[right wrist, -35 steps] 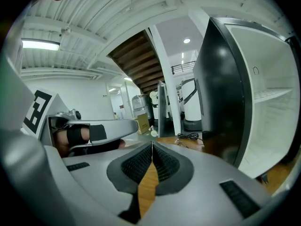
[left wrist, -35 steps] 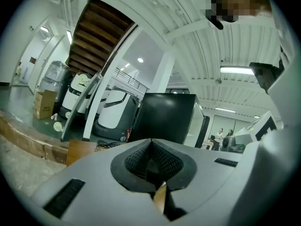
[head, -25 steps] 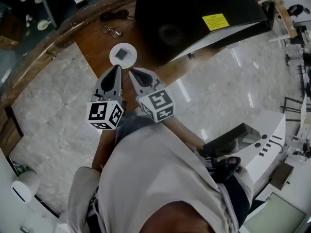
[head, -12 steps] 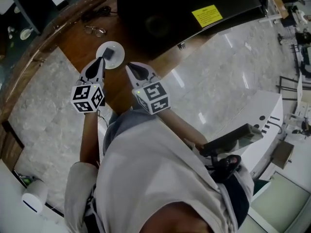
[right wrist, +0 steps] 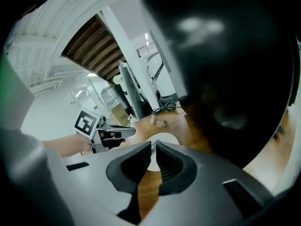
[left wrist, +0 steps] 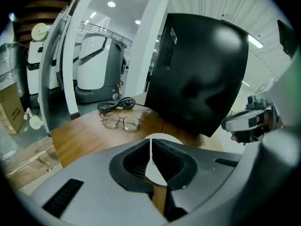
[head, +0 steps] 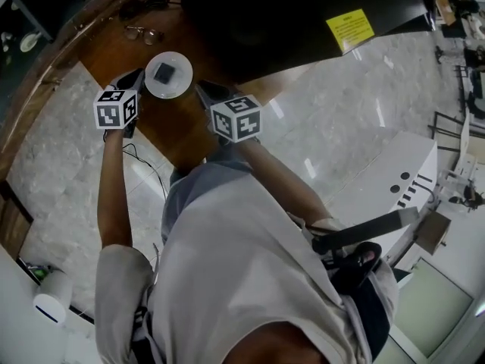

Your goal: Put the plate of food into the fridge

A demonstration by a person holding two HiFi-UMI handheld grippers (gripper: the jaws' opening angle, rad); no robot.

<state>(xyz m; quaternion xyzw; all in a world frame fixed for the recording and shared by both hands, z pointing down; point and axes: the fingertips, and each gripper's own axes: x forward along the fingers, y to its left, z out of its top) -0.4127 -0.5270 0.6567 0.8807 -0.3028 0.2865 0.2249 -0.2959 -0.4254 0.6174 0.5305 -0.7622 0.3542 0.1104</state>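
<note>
A small white plate (head: pixel 168 75) with a dark square piece of food lies on the brown wooden table (head: pixel 170 127), in front of the black fridge (head: pixel 288 14). My left gripper (head: pixel 135 76) is shut and empty, with its tips right beside the plate's left rim. In the left gripper view the plate (left wrist: pixel 162 138) shows just past the closed left gripper (left wrist: pixel 150 147). My right gripper (head: pixel 203 90) is shut on nothing, a little to the right of the plate and short of it. The right gripper view has the plate (right wrist: pixel 164 138) ahead of the right gripper (right wrist: pixel 154 149).
A pair of glasses (head: pixel 142 33) and a coiled black cable (head: pixel 148 4) lie on the table beyond the plate. The fridge bears a yellow sticker (head: pixel 350 30). Marble floor (head: pixel 341 127) lies to the right, with a white machine (head: pixel 394 188) on it.
Both grippers have moved forward over the table toward the plate. The left one has swung out to the plate's left side. Both stayed shut.
</note>
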